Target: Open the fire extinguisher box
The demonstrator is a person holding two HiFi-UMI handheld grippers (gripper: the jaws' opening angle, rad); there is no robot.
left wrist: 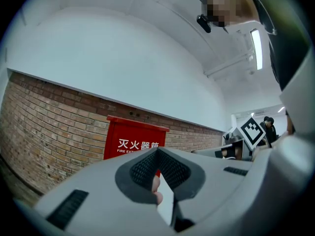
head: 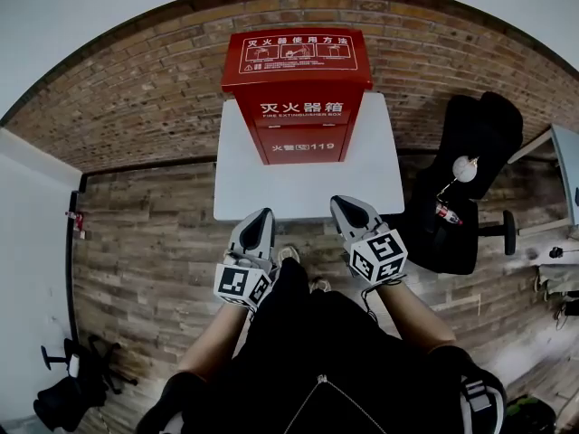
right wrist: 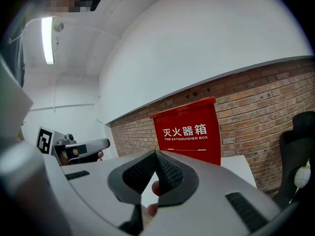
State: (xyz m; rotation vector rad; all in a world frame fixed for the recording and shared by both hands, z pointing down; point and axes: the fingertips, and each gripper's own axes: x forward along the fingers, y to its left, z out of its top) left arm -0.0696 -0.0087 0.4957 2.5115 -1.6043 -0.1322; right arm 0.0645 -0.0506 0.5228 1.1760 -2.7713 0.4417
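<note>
Standing at a white table (head: 308, 188), I hold my left gripper (head: 261, 217) and right gripper (head: 341, 204) side by side over its near edge, each with its jaws pressed together on nothing. The red fire extinguisher box (head: 297, 89) stands upright at the table's far end, lid down, against a brick wall (head: 136, 98).

Bright, even ceiling light; strong fisheye edge distortion.

White table (head: 375, 174), brick wall (head: 136, 98), black chair (head: 475, 143), wooden floor (head: 145, 251)
</note>
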